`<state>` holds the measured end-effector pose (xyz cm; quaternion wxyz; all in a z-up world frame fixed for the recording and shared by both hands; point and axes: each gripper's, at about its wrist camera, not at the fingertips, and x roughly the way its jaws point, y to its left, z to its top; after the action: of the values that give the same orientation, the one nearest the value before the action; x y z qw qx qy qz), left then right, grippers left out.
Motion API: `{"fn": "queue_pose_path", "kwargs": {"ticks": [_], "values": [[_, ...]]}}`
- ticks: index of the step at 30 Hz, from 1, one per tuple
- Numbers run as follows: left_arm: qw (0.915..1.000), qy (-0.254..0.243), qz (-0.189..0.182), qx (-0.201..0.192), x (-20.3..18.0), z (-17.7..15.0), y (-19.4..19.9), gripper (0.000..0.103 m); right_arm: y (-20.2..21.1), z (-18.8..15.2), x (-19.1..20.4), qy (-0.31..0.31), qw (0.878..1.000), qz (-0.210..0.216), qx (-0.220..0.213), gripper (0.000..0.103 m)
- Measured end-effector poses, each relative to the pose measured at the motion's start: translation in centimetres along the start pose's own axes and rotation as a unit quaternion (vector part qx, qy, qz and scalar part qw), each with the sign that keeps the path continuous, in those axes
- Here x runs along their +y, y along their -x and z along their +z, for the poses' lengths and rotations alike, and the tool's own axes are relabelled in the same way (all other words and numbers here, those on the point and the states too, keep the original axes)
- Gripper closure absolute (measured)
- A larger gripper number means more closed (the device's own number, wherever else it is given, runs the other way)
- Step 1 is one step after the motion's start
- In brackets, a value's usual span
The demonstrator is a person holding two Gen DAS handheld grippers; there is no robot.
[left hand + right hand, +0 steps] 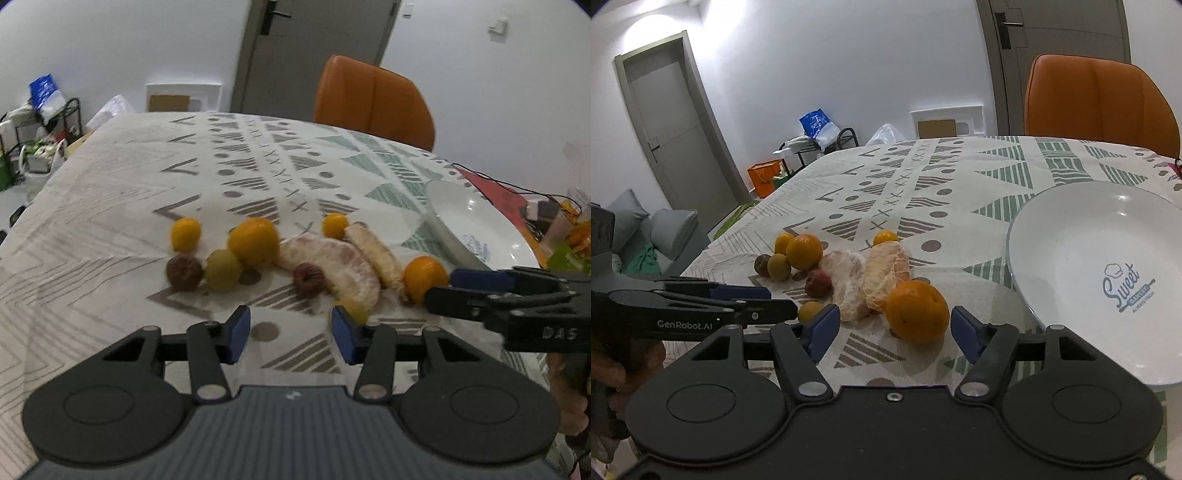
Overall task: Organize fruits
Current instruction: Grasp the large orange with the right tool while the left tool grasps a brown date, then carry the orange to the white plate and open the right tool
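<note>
Nearby: round glossy orange (918, 312), smooth white plate (1071, 229).

Soft, even indoor light; both my fisheye views bend hard at the edges.

Bright glare spots sit on the white plate (1108, 236), and a pale glow washes the wall's upper left corner. The fruits cast faint, short shadows on the desk (110, 206). My left view is smeared with blur; the door (676, 122) frames bow.
</note>
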<state>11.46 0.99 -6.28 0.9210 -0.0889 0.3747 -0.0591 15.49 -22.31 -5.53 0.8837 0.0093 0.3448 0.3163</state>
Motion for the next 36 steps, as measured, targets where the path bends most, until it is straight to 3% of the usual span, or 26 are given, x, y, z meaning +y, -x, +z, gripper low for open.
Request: {"fn": "queue_pose_path", "kwargs": {"ticks": [8, 14, 17, 18, 20, 36], "values": [[0.9998, 0.005, -0.002, -0.019, -0.2, 1.1, -1.1, 0.055, -0.7, 0.3, -0.2, 0.003, 1.0, -0.012, 0.0, 0.047], [0.9997, 0.0, -0.011, -0.021, -0.6, 1.6, -2.0, 0.061, -1.3, 0.7, -0.1, 0.017, 0.999, -0.027, 0.004, 0.051], [0.9998, 0.003, -0.016, -0.013, -0.5, 1.7, -2.8, 0.067, -1.8, 0.7, -0.1, 0.026, 0.999, -0.036, 0.01, 0.056], [0.9998, 0.005, -0.016, -0.009, -0.4, 1.7, -3.1, 0.071, -2.0, 0.7, -0.1, 0.029, 0.999, -0.04, 0.014, 0.062], [0.9998, 0.005, -0.017, -0.008, -0.4, 1.5, -3.3, 0.08, -2.1, 0.6, -0.1, 0.029, 0.999, -0.043, 0.014, 0.064], [0.9976, -0.006, -0.043, -0.054, -2.1, 2.3, -0.5, 0.082, 2.3, 1.2, -0.3, 0.011, 0.998, -0.044, -0.049, 0.065]]}}
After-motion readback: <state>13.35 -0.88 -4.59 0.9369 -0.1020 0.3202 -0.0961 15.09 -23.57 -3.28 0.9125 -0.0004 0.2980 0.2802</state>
